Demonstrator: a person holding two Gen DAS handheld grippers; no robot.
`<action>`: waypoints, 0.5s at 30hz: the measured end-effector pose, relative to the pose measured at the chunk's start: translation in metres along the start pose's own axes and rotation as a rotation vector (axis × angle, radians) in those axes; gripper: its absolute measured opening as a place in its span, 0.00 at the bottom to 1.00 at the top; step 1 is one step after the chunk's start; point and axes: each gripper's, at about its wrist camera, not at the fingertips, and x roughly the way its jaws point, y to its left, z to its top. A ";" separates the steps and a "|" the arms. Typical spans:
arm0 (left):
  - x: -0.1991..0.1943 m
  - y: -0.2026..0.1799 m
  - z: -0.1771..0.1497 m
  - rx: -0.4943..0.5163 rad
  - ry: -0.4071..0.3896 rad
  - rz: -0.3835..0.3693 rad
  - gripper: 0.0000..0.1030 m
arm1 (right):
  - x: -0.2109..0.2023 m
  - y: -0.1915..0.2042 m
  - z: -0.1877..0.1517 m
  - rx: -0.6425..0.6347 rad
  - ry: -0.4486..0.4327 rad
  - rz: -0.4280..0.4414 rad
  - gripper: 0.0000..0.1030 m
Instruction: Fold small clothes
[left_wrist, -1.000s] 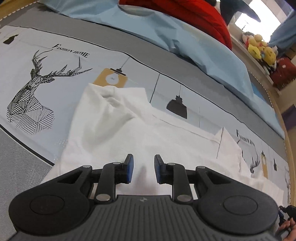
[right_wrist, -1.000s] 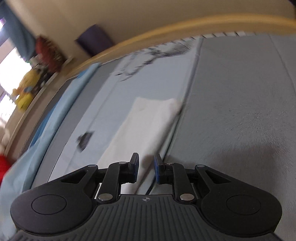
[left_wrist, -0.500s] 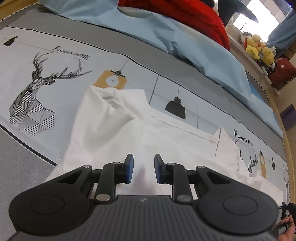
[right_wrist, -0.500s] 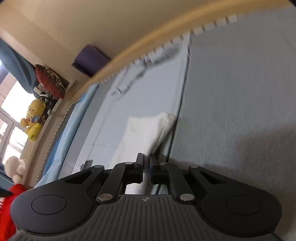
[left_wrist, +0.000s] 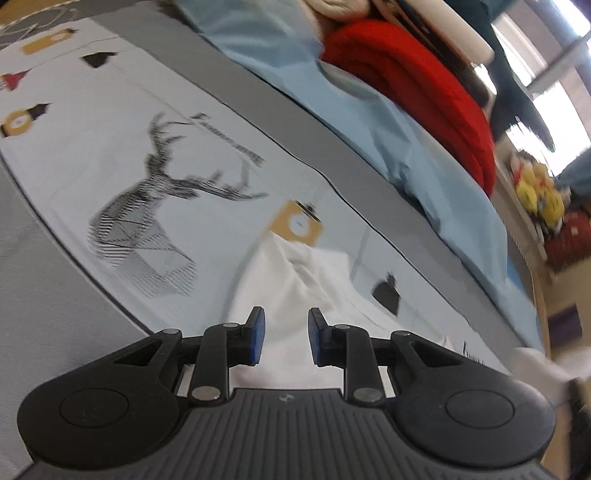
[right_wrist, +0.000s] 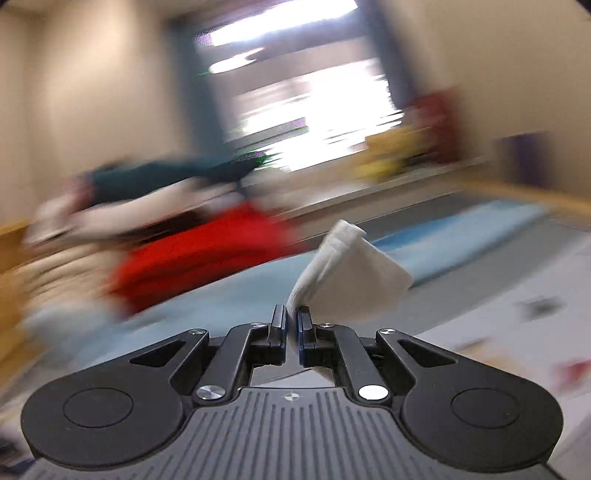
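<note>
— Pinching a corner of the white garment (right_wrist: 351, 277) between the closed fingers of the right gripper (right_wrist: 291, 325), lifting it clear of the bed sheet (right_wrist: 517, 295) in front of the red blanket (right_wrist: 192, 258). Blurring everything behind.

— And lying where, the rest of it?

— Spreading flat on the bed sheet (left_wrist: 92, 177), just right of the printed deer head (left_wrist: 155, 221) and below the yellow lamp print (left_wrist: 297, 223). Hovering over the near part of the garment (left_wrist: 295, 295) with the left gripper (left_wrist: 282, 332), fingers apart, holding nothing.

— Handling how, judging by the look?

— Drooping and creasing from the pinch, so probably behaving as thin, light, limp cloth; not slipping, not breaking, but sagging wherever unsupported. Bunching already near the deer head.

— Taking hold where?

— Likely gripping at hems and corners, both layers together, as at the raised corner. Possibly pinning the near edge with the left while carrying the lifted end across toward the deer head. Risking a crooked fold if dragging a single layer.
</note>
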 end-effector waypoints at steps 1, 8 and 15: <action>-0.001 0.006 0.003 -0.014 0.002 0.002 0.25 | 0.008 0.029 -0.014 0.012 0.087 0.134 0.10; 0.003 0.030 0.009 -0.112 0.069 -0.065 0.25 | 0.048 0.107 -0.101 -0.075 0.708 0.194 0.10; 0.023 0.023 -0.002 -0.071 0.106 -0.051 0.25 | 0.004 0.024 -0.051 0.075 0.554 -0.061 0.14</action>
